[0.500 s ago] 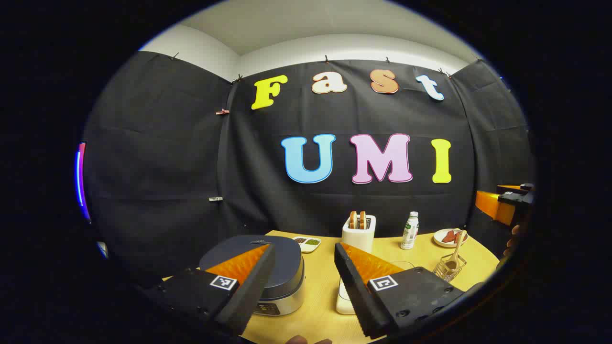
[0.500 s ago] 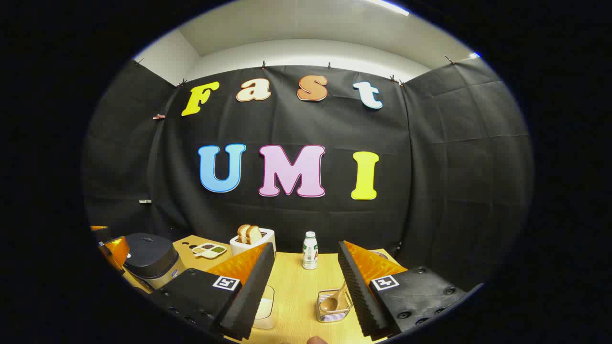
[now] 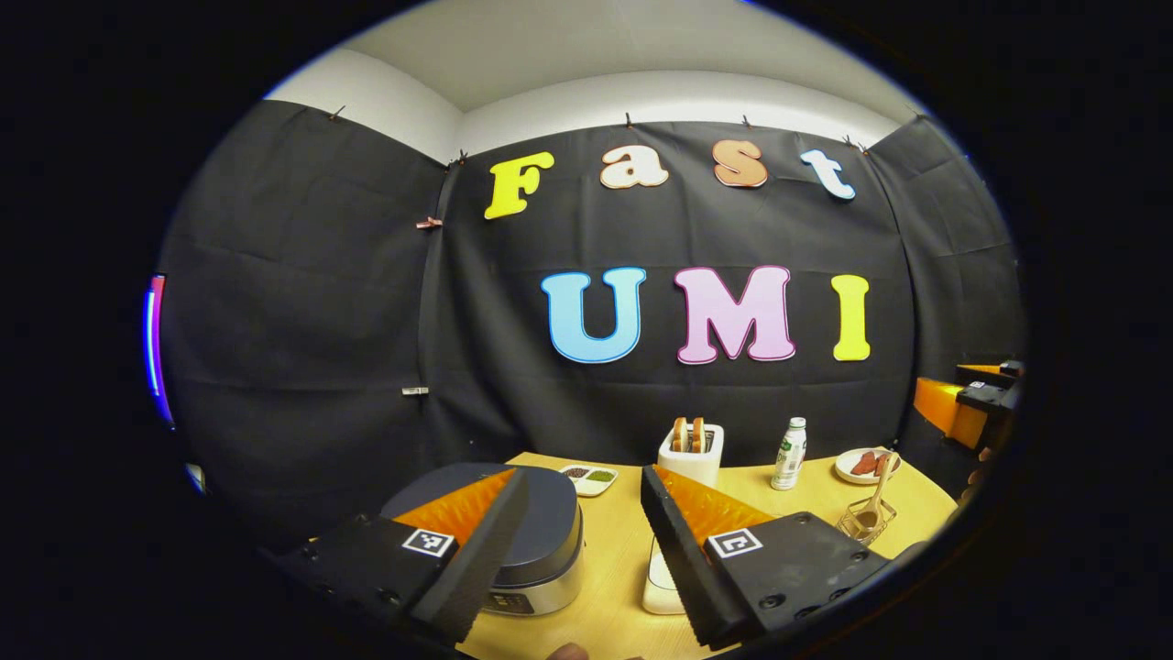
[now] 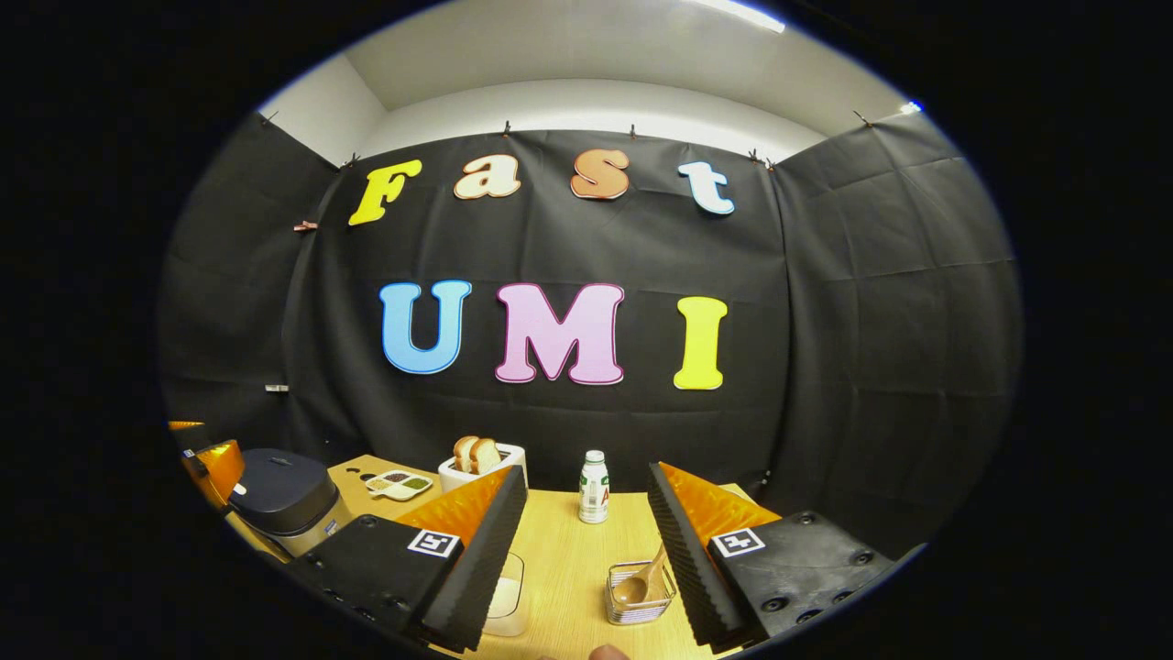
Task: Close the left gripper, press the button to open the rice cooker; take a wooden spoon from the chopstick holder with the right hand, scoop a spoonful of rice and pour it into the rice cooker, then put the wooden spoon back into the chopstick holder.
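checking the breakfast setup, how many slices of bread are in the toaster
2, standing side by side in the slots of the white toaster at the back of the table, left of the bottle. Nothing suggests more hidden.

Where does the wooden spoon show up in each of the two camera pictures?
Left gripper view: the wooden spoon stands in the wire chopstick holder at the far right of the table.
Right gripper view: the spoon lies low in the middle, in the holder, close to the right tool's own fingers.
Shared landmark: the white bottle stands behind the holder, near the wall.
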A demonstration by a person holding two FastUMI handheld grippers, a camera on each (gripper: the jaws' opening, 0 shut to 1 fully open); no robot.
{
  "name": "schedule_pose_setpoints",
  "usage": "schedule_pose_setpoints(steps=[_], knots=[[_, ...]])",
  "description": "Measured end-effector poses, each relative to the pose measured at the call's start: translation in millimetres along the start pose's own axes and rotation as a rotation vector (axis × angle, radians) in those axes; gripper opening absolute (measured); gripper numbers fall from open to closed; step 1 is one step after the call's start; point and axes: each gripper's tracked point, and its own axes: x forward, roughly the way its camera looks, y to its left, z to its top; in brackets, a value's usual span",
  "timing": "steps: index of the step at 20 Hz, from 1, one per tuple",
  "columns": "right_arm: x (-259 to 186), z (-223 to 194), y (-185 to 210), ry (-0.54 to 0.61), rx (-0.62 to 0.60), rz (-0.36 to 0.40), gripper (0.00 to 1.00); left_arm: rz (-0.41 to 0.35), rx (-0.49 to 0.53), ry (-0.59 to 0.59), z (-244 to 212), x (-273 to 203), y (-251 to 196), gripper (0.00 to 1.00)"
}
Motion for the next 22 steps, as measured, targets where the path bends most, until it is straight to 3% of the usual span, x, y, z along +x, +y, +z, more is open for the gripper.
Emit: schedule_pose_setpoints(steps=[16, 22], knots=[[-4, 7, 11, -0.024, -0.013, 0.022, 0.84, 0.026, 0.000, -0.048, 11, 2, 11, 0.80], [-8, 13, 19, -0.045, 0.010, 0.043, 0.84, 0.083, -0.004, -0.007, 0, 13, 47, 0.64]])
